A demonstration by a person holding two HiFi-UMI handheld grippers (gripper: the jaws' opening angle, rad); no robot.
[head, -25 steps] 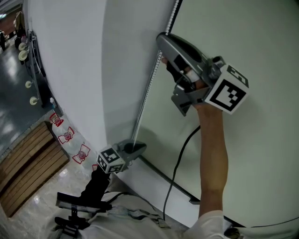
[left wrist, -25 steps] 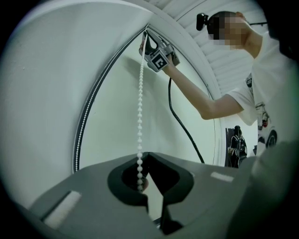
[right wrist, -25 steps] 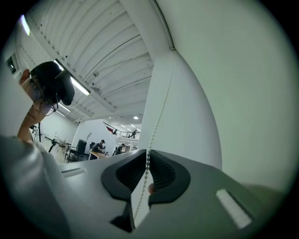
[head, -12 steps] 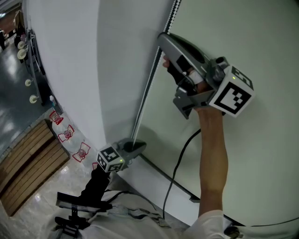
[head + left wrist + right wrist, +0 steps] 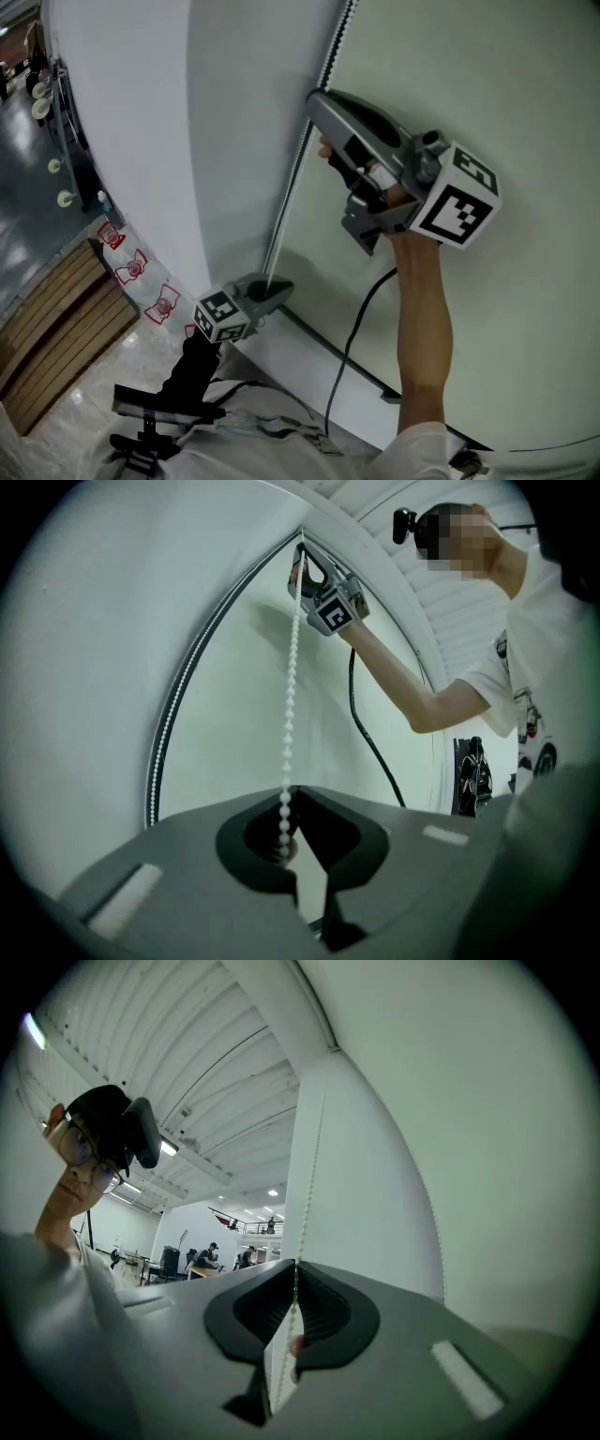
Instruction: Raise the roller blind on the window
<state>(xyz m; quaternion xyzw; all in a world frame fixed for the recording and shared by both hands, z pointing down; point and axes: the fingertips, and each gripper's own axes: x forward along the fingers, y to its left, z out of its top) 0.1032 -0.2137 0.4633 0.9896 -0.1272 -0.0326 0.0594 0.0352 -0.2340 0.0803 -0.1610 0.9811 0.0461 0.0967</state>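
Low on the left, my left gripper (image 5: 270,291) is clamped on the bead chain (image 5: 292,192), jaws together with a bead caught between them, and it holds the strand taut. The chain runs straight up from there to my right gripper (image 5: 317,97), whose jaws have just been closing. In the right gripper view the strand passes between their tips, and they look pinched on it, though the wide lens makes the contact hard to judge. To the right hangs the roller blind (image 5: 469,84), a pale soft sheet with its dark bottom rail (image 5: 337,359) low, so little or none of it is raised.

I judge the chain light and limp, yet the beads should keep it from sliding through the pads. It wants a grip across the strand and a steady pull along its line, no jerking. The fabric is not for gripping.

Against a second ago, the left gripper sits where it was, while the right one has shifted only slightly down the chain.
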